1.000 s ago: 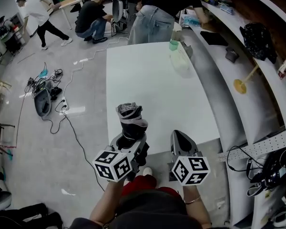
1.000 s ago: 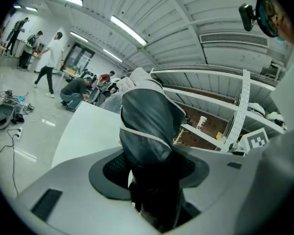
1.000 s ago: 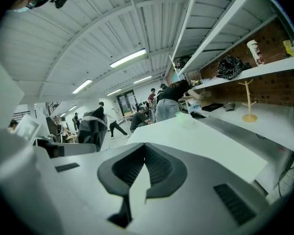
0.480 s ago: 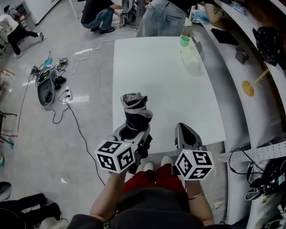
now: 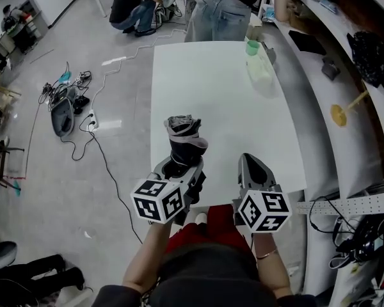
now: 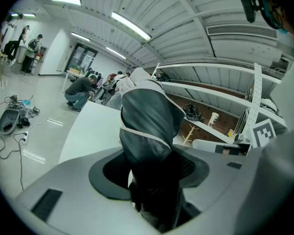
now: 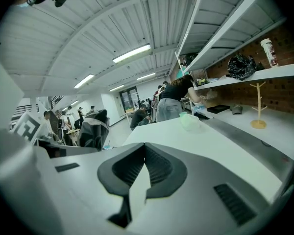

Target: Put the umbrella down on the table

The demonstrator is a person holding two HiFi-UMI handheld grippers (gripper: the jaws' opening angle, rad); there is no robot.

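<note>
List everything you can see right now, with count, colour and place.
umbrella: one, dark grey, folded, held over the table's near edge
table: one, white, ahead
cup: one, green, table's far right corner
container: one, translucent, beside the cup
wooden stand: one, yellowish, right counter
bag: one, black, right shelf
cables: tangle, dark, floor at left
people: several, beyond the table
left claw: one, grey, shut on the umbrella
right claw: one, grey, shut, empty
</note>
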